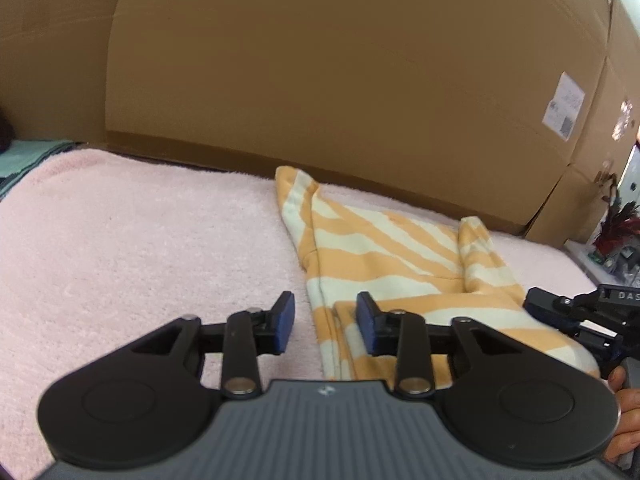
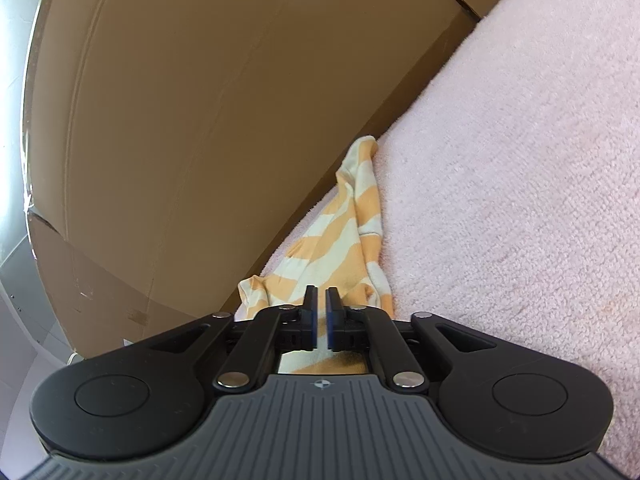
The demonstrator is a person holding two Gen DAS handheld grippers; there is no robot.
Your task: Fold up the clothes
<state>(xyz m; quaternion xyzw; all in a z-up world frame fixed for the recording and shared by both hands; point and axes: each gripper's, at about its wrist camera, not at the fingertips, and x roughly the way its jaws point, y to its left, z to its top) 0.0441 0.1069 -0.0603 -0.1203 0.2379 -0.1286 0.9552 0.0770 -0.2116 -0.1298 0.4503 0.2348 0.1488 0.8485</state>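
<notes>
garment (image 1: 384,264) folded, orange and cream stripes

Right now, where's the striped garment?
The striped garment lies on the pink blanket, right of centre in the left wrist view, reaching back to the cardboard box.

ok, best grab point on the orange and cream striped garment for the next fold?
Probably the far pointed corner of the orange and cream striped garment, near the brown cardboard box. It lies flat and single on the pink fleece blanket, so come low from the left, one finger sliding under the edge. The near end is already doubled and thick. Left gripper is open and nearest.
</notes>
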